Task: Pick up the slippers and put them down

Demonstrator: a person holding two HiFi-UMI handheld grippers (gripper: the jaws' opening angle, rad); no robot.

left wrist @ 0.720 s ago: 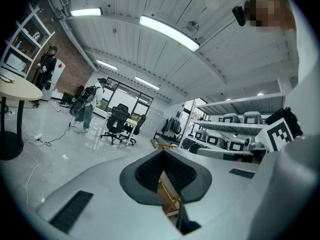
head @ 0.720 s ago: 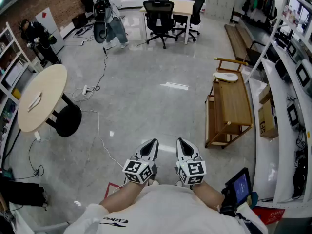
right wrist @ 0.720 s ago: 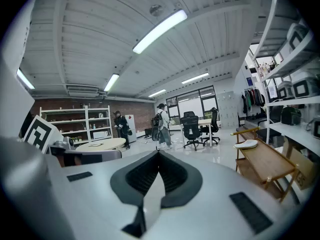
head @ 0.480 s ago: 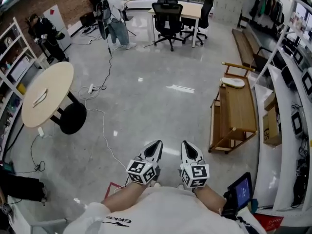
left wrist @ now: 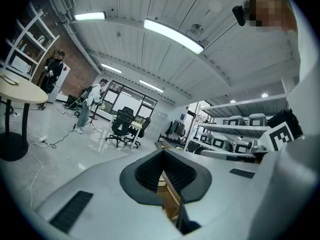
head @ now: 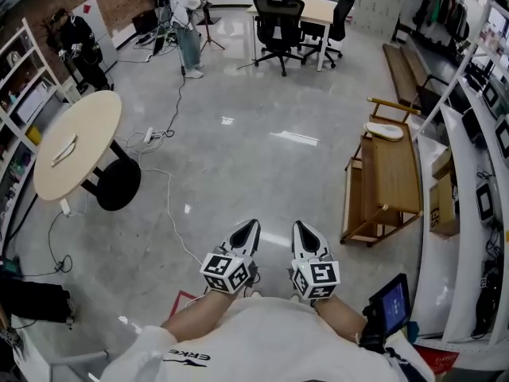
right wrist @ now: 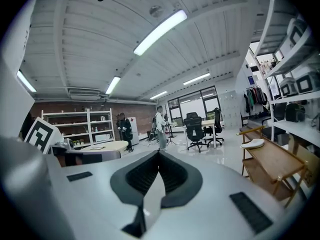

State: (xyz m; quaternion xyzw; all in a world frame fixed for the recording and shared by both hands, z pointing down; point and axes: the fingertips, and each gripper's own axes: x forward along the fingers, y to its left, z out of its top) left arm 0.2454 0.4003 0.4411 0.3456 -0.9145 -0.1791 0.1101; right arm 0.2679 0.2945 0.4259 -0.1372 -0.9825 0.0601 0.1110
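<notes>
Slipper [head: 384,130] too small for detail

Head view looks steeply down; both gripper views face forward, all sharing the office chair [head: 279,22]

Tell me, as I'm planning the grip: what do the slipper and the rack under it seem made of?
Slipper: pale, matte and rounded, likely foam or fabric; too small to be sure. Rack: wood, judging by its warm brown boards and rails, with a smooth, slightly satin finish.
</notes>
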